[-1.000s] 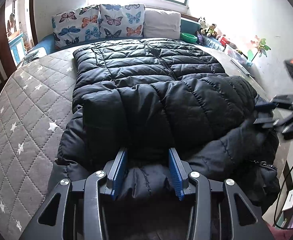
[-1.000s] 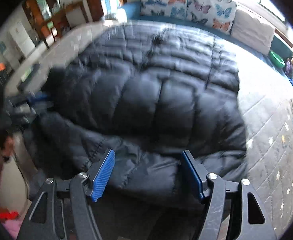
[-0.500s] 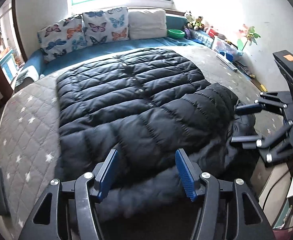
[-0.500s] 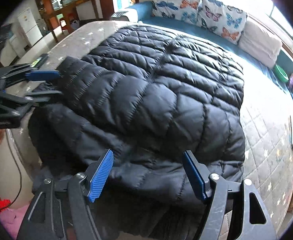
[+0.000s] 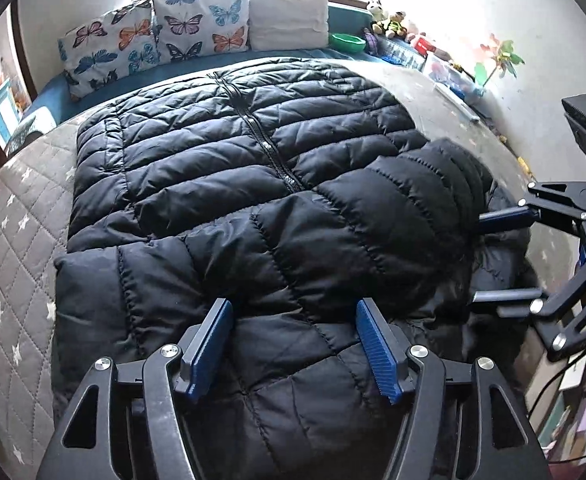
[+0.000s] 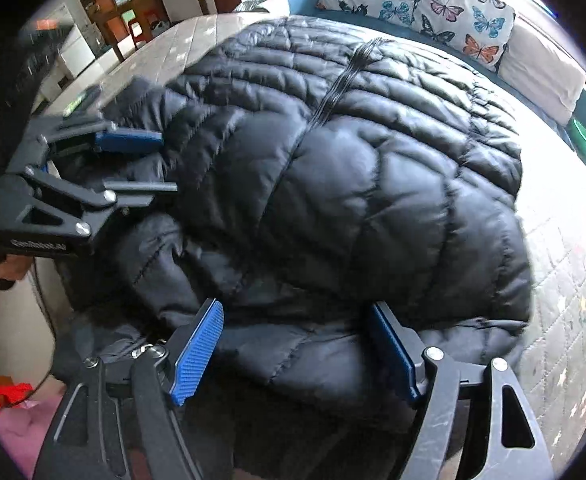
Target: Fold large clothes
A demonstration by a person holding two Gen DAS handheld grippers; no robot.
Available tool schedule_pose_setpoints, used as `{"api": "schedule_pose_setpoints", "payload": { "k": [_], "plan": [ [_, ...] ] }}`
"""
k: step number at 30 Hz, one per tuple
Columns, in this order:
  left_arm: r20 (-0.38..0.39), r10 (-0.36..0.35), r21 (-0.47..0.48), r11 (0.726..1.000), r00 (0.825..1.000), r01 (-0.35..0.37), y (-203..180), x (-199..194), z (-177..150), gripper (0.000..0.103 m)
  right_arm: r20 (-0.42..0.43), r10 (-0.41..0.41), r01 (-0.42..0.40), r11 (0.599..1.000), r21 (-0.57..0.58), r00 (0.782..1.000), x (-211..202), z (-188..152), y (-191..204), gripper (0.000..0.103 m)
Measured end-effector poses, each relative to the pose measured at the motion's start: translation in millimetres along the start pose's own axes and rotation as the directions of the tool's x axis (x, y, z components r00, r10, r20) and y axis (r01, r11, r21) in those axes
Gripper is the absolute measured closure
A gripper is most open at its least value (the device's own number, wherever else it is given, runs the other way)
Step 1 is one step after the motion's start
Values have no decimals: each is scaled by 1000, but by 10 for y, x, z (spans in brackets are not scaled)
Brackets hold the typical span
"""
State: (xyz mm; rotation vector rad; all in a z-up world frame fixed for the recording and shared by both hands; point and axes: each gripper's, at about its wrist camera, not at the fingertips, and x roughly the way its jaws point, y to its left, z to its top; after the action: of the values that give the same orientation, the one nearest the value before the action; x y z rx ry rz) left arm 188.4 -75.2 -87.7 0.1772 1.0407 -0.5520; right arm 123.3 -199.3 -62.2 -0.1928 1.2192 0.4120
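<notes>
Black jacket [image 5: 277, 200] lies spread on the bed [image 5: 17, 264], sleeves folded across its near end. Left gripper [image 5: 293, 344] at six o'clock, jaws apart and just been widening, padding between them but unpinched. Right gripper [image 6: 293, 348] is also apart, clamping nothing. Likely trouble: puffy down springs up and the sleeve at three o'clock slides off the edge, unpinned. The right view alone shows a hand [image 6: 9, 268] at nine o'clock; the left view alone shows toys [image 5: 389, 22] at one.
</notes>
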Motion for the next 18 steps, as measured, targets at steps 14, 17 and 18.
{"api": "schedule_pose_setpoints", "payload": {
  "k": [14, 17, 18],
  "plan": [
    [2, -29, -110, 994, 1000, 29, 433, 18, 114, 34, 23, 63, -66, 991, 113, 998, 344, 95, -477, 21],
    [-31, -23, -89, 996, 999, 21, 394, -39, 145, 34, 0, 61, -61, 994, 90, 998, 227, 136, -453, 21],
    [-45, -23, -88, 996, 999, 19, 396, -92, 177, 34, 1, 65, -65, 994, 85, 998, 149, 150, -467, 21]
  ]
}}
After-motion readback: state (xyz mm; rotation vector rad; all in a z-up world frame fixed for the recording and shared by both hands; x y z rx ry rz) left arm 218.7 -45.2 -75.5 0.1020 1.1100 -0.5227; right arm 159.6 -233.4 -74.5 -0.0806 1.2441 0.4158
